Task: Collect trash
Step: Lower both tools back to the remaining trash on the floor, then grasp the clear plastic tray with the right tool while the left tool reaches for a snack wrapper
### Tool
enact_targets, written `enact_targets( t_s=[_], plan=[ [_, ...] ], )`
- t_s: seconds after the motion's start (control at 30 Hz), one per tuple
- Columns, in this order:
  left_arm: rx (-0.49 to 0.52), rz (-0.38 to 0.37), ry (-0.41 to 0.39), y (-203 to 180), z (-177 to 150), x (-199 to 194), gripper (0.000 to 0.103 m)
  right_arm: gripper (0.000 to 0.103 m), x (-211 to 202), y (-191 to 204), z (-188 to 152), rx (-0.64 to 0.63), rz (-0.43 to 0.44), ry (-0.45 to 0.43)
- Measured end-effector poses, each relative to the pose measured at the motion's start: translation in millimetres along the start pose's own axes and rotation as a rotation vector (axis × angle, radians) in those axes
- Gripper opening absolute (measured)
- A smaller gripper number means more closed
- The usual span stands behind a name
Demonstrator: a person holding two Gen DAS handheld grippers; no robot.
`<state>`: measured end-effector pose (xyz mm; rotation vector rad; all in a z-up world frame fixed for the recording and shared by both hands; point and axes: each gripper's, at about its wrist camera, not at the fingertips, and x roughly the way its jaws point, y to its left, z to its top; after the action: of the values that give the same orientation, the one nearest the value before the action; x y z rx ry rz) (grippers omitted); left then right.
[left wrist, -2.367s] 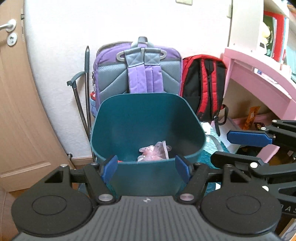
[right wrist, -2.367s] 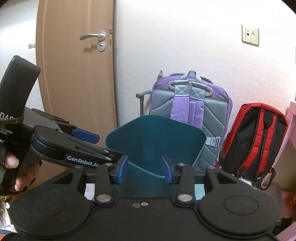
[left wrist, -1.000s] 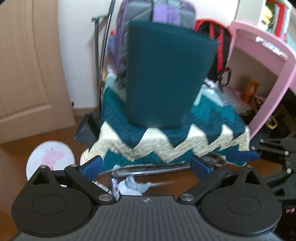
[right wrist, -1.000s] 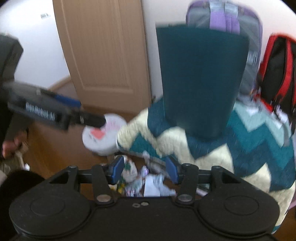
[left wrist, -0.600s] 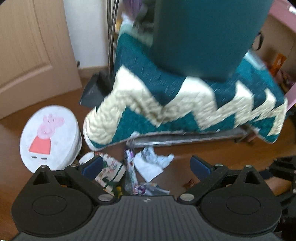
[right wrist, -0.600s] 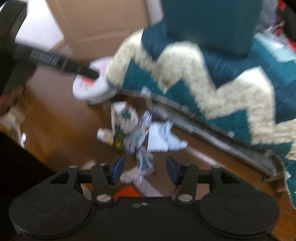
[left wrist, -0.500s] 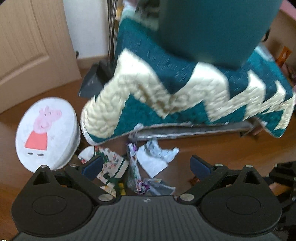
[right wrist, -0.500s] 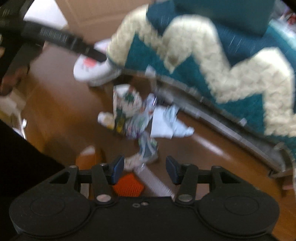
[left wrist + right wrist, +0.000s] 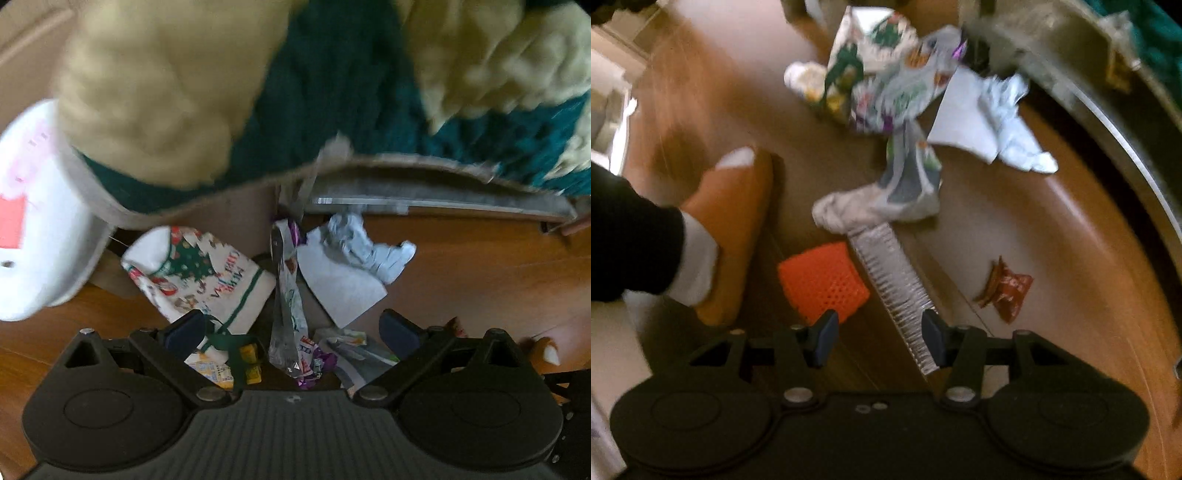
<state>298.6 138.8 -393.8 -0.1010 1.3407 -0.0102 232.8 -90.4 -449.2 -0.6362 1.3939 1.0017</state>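
**Down on the floor: foil strip sits right between the right fingers**

Just in front of the teal-and-cream blanket (image 9: 332,92) edge, the trash pile is spread over the wood floor (image 9: 1071,240). What matters for the grab: the silver foil strip (image 9: 894,280) runs lengthwise away from the right gripper (image 9: 879,339), its near end already between the two fingers, closer to the right-side one. Long axis points roughly from the fingers toward the blanket, so I'd guess a squeeze across the narrow width works as is. Those fingers are spread apart, holding nothing.

The orange mesh piece (image 9: 822,282) is just left of the strip, and a small red wrapper (image 9: 1008,288) lies off to its right, apart. A slippered foot (image 9: 727,221) is further left.

The left gripper (image 9: 291,332) is also spread wide and empty, hovering over the part of the pile nearer the blanket: a shiny wrapper (image 9: 288,295) runs lengthwise between its fingers, a Christmas-print bag (image 9: 199,277) to the left, crumpled paper (image 9: 351,266) to the right.

Right side looks nearer to a clean pick, though the view's blurry.
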Motion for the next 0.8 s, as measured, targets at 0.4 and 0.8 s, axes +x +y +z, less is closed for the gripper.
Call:
enact_targets(
  t_s=[0.4, 0.8],
  plan=[
    [-0.024, 0.005, 0.098, 2, -5, 85, 0.088, 0.050, 69, -5, 1, -0.169, -0.078, 0.065],
    [0.007, 0.010, 0.168, -8, -8, 127, 0.032, 0.048, 97, -3, 10, -0.233, -0.104, 0.070]
  ],
)
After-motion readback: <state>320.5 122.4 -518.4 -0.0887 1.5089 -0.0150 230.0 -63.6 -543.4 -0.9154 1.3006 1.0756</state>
